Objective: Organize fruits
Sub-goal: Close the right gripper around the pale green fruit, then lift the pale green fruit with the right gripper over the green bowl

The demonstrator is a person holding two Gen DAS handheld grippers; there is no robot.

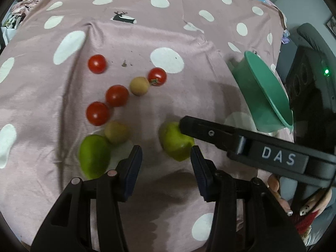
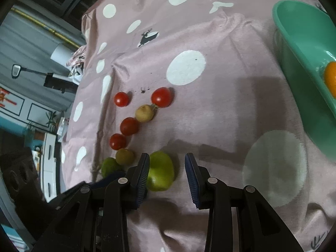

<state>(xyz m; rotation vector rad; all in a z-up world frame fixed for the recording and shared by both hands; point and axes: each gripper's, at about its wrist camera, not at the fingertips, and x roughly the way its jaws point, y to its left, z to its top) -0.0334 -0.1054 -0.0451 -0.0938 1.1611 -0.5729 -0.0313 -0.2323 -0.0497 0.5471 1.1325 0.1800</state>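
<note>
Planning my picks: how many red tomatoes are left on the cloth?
4. One far left, one far right beside a tan fruit, two touching mid-row. None appear hidden.

I see soft matt pink cloth (image 1: 189, 109) w/ white dots, wrinkled. Tomatoes (image 1: 117, 95) glossy, smooth. Green fruit (image 2: 160, 171) waxy, slight sheen; tan fruit (image 1: 139, 86) dull. Bowl (image 2: 304, 67) at 2 o'clock: smooth teal plastic. Gripper fingers (image 2: 142, 174): matt black plastic, ribbed blue pads.
</note>
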